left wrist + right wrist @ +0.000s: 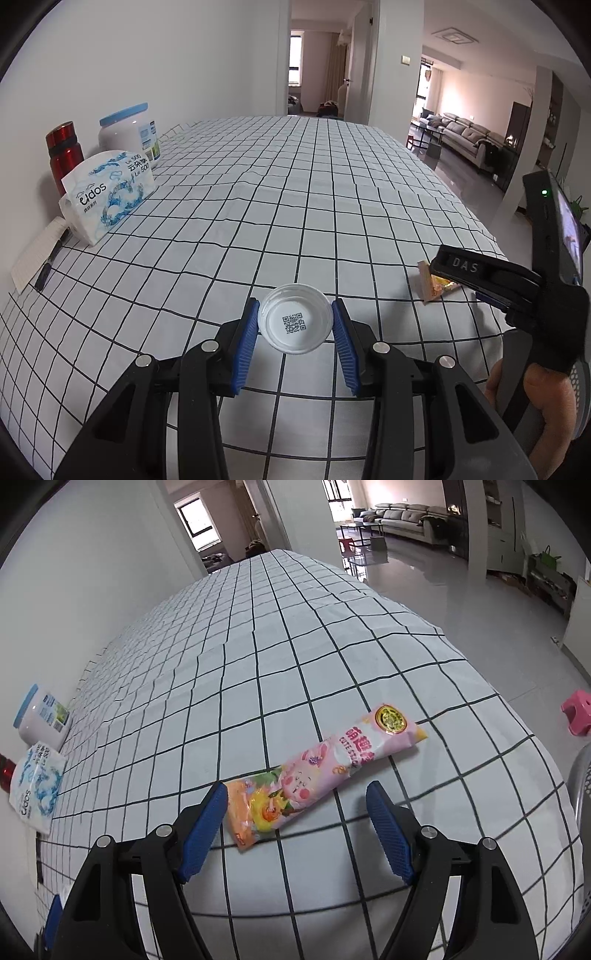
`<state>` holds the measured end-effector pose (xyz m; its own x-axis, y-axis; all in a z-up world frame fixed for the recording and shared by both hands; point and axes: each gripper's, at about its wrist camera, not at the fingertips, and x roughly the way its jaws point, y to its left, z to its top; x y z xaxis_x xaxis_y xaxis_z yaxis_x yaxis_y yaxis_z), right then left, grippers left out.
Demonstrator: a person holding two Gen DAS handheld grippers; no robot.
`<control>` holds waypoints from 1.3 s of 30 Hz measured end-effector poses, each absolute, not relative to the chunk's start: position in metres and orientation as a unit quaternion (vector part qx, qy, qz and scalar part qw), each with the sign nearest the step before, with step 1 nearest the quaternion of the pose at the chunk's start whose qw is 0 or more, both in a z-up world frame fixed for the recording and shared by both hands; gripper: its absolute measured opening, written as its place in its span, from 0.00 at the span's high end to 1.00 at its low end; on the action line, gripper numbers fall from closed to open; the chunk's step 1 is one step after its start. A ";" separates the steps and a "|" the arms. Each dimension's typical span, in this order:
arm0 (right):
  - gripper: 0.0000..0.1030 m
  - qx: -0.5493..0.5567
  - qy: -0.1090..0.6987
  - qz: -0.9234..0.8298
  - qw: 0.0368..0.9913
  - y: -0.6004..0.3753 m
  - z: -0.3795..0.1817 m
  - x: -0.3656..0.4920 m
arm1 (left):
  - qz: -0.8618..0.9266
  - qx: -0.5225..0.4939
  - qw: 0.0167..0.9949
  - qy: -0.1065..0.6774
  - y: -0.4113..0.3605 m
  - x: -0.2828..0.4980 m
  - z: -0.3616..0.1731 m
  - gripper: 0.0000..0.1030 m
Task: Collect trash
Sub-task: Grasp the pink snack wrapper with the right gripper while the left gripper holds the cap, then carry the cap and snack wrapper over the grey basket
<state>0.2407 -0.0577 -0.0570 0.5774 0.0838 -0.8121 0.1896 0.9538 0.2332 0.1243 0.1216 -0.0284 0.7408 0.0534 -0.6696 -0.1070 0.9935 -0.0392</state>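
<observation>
A white plastic lid (295,316) with a QR code inside sits between the blue pads of my left gripper (295,320); both pads touch its rim, so the gripper is shut on it, just above the checked tablecloth (295,206). My right gripper (297,801) is open over the cloth, its fingers on either side of the near end of a pink and orange snack wrapper (317,771) that lies flat. The left pad (205,827) sits beside the wrapper's orange end. In the left wrist view the right gripper (480,273) hides most of the wrapper (428,282).
Along the wall at left stand a red flask (64,155), a white jar with a blue lid (129,129), a tissue pack (107,192), and a notepad with a pen (51,258). The table's right edge drops to the floor, where a pink stool (578,716) stands.
</observation>
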 end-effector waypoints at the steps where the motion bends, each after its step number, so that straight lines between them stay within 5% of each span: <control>1: 0.28 0.143 0.456 -0.034 0.878 -0.056 -0.057 0.242 | 0.043 -0.038 0.932 0.358 0.122 0.124 -0.028 0.62; 5: 0.29 0.120 0.454 -0.042 0.882 -0.048 -0.058 0.245 | 0.042 -0.039 0.932 0.358 0.122 0.124 -0.029 0.62; 12: 0.65 0.098 0.452 -0.025 0.886 -0.037 -0.058 0.241 | 0.042 -0.039 0.932 0.359 0.123 0.124 -0.030 0.62; 18: 0.83 0.085 0.449 -0.002 0.889 -0.027 -0.053 0.228 | 0.038 -0.037 0.933 0.357 0.121 0.122 -0.030 0.62; 39: 0.90 0.076 0.410 0.016 0.909 -0.092 -0.026 0.116 | 0.009 0.000 0.941 0.340 0.095 0.113 -0.027 0.62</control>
<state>0.1155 -0.0920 -0.0260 0.6637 0.0907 -0.7425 0.0331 0.9881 0.1503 0.1132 0.0947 -0.0269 0.7692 0.0175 -0.6388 -0.0171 0.9998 0.0068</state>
